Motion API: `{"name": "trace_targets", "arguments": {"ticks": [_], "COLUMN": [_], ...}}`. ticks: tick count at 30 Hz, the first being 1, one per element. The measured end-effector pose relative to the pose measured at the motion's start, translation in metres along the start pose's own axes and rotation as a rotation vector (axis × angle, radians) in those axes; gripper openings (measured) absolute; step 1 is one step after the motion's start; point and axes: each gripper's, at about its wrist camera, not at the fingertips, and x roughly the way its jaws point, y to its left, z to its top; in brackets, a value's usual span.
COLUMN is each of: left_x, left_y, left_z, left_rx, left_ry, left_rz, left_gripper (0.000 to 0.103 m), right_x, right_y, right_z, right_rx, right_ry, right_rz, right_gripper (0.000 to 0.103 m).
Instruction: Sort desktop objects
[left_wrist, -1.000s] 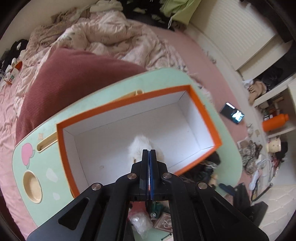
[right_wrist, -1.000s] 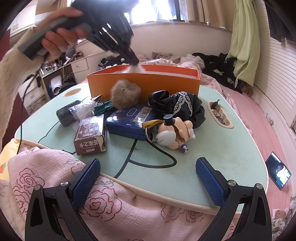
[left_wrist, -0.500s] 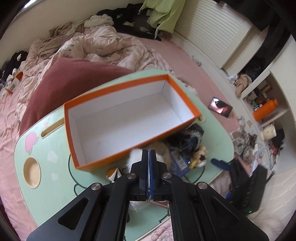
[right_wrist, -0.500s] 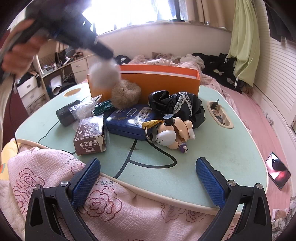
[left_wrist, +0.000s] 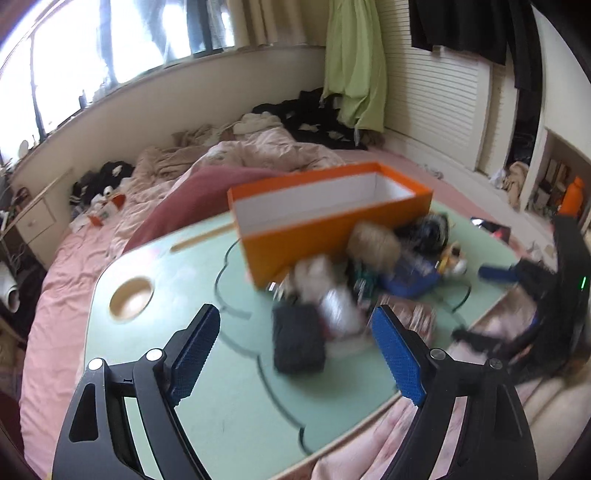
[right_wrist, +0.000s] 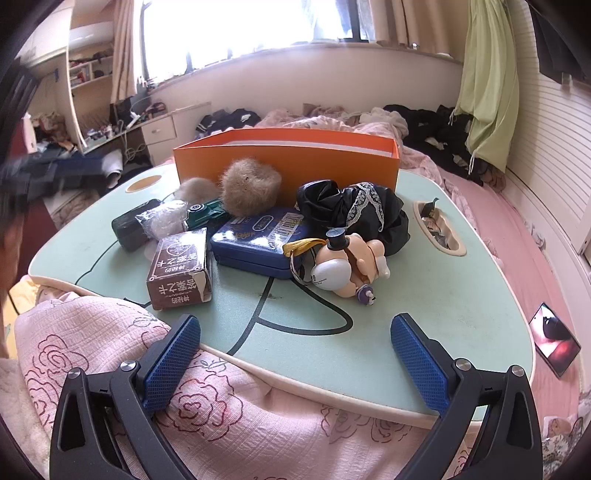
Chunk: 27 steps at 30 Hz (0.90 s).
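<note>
Our left gripper (left_wrist: 291, 354) has just been opening its fingers, nothing between them; our right gripper (right_wrist: 295, 354) waits wide open and empty; the dark case (left_wrist: 297, 341) lies on the counter (left_wrist: 177, 280) near the orange box (left_wrist: 332, 225); we should come down slowly around it.

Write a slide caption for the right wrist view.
Open right gripper faces clutter before an orange box on the green lap table.
</note>
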Motion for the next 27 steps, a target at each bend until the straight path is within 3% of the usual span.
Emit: {"name": "trace_targets", "arguments": {"ticks": [3,7,12,17,19,27], "left_x": [0.010,0.036,0.038,0.037,0.038,0.041], "left_y": [0.007,0.003,0.000,0.003,0.003,-0.003], "left_z": [-0.029,-0.042,-0.051,-0.052,-0.053,-0.055], "left_rx": [-0.049,-0.093,-0.146,-0.151,-0.159,-0.159], "left_ry": [0.010,0.059,-0.043,-0.053,-0.051,-0.050], "left_rz": [0.031,0.014,0.044,0.043,0.056,0.065], "left_gripper": [0.084,0.085,0.094,0.097,0.103,0.103], "right_x": [0.000,0.000,0.000,-0.001,-0.001,0.001], "right_y": [0.000,0.000,0.000,0.000,0.000,-0.001], "right_z": [0.000,0.000,0.000,0.000,0.000,0.002], "right_rx": [0.000,0.000,0.000,-0.002,-0.002,0.008], "right_ry": [0.001,0.003,0.003,0.001,0.001,0.005], "right_rz": [-0.004,-0.005,-0.006,-0.009,-0.009,-0.009], "right_gripper": [0.103,0.103,0.103,0.103,0.103,0.103]}}
